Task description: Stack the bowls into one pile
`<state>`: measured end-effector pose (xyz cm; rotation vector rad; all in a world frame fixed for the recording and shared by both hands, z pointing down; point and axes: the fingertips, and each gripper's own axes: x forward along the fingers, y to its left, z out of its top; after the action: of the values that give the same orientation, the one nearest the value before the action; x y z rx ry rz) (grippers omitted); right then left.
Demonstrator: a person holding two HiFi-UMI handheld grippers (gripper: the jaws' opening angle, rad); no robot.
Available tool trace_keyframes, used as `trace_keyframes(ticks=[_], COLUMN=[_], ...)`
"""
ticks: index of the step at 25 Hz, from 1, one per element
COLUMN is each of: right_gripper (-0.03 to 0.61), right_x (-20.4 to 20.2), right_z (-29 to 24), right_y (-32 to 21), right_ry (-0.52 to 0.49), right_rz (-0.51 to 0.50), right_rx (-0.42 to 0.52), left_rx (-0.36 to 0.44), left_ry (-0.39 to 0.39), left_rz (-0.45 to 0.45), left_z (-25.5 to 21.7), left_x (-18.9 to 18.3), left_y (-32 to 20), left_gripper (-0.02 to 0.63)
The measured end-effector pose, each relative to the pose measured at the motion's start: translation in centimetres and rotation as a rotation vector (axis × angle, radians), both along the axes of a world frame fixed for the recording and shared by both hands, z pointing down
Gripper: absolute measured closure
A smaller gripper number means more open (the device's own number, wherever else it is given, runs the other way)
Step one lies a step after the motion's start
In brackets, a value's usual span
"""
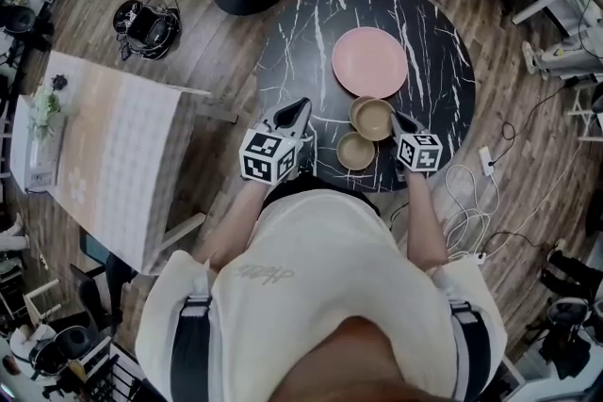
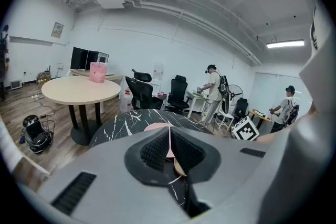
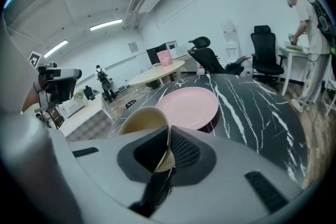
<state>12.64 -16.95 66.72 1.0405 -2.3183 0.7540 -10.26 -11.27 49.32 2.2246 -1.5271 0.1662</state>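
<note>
Our right hand-held gripper (image 1: 397,121) is clamped on the rim of a tan bowl (image 1: 375,120), at 1 o'clock of the second bowl (image 1: 355,152) on the worktop (image 1: 433,61). Left hand-held gripper (image 1: 301,108) is closed, empty. Next, we judge: nest the held bowl inside the second.

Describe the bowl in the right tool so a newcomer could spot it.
On the round black marble table, on the person's side of the pink plate, are two tan bowls. The held bowl is the one nearer the plate, rim pinched by the right tool; the other bowl lies untouched.
</note>
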Motion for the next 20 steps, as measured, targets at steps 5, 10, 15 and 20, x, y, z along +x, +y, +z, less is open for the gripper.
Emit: trace_keyframes(ticks=[5, 10, 15, 20], right_gripper=[0.555, 0.555, 0.554, 0.552], right_x=[-0.6, -0.8, -1.2, -1.5], right_z=[1.4, 2.6, 3.9, 4.1], right_y=[-0.5, -0.7, -1.0, -1.4], right_ry=[-0.003, -0.007, -0.005, 0.001], right_rz=[-0.016, -0.023, -0.045, -0.053], right_rx=[-0.027, -0.054, -0.084, -0.087], left_rx=[-0.022, -0.047, -0.069, -0.078], left_ry=[-0.007, -0.008, -0.013, -0.019], left_rz=[-0.022, -0.036, -0.037, -0.044], left_z=[0.4, 1.4, 2.0, 2.3], left_x=[-0.5, -0.5, 0.0, 0.1], left_y=[-0.3, -0.4, -0.8, -1.0], left_gripper=[0.594, 0.593, 0.593, 0.594])
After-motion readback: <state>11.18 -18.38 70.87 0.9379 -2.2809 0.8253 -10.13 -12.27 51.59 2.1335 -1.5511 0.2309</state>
